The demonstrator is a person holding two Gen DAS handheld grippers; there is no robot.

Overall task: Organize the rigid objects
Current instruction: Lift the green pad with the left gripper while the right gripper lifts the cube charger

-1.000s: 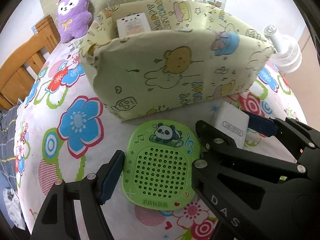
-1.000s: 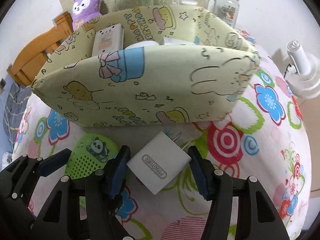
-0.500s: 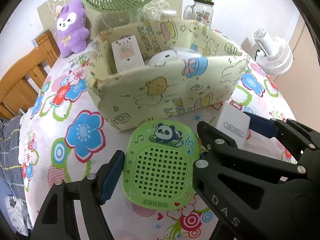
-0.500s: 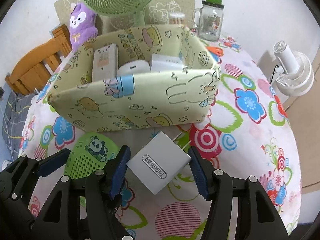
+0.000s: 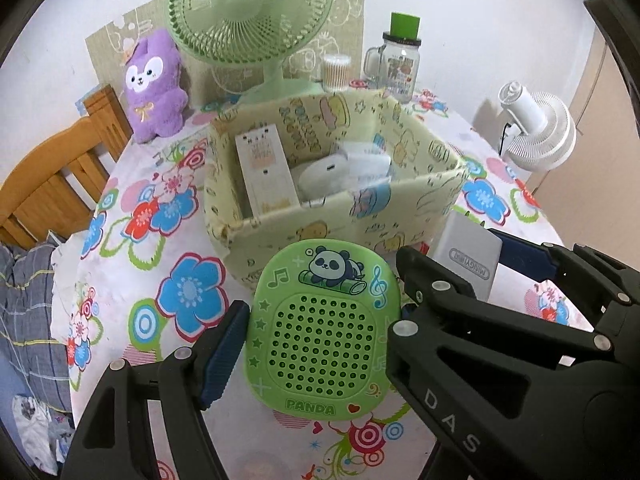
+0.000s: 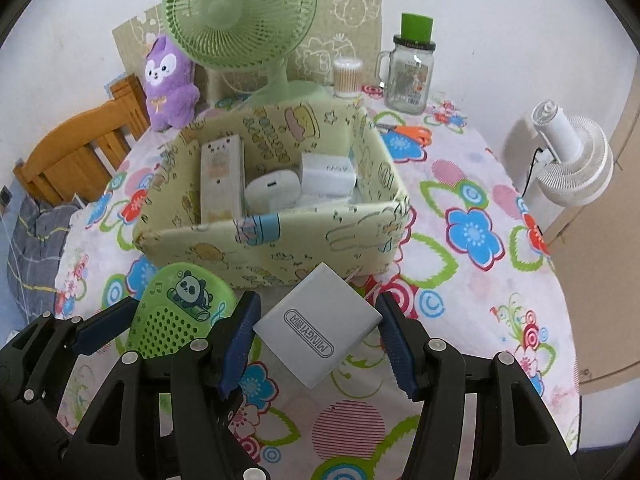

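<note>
The left gripper clamps the green panda speaker and the right gripper the white charger, both just before the fabric bin. Inside it lie a remote and, seemingly, two white adapters.

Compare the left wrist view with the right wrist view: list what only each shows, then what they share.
Only the left wrist view: the full face of the green panda speaker, held in the left gripper.

Only the right wrist view: orange-handled scissors behind the fabric box, and the white charger's prongs, with the right gripper shut on it.

Both: box holding a remote and white items, green fan, purple plush, glass jar, white fan, floral tablecloth.
</note>
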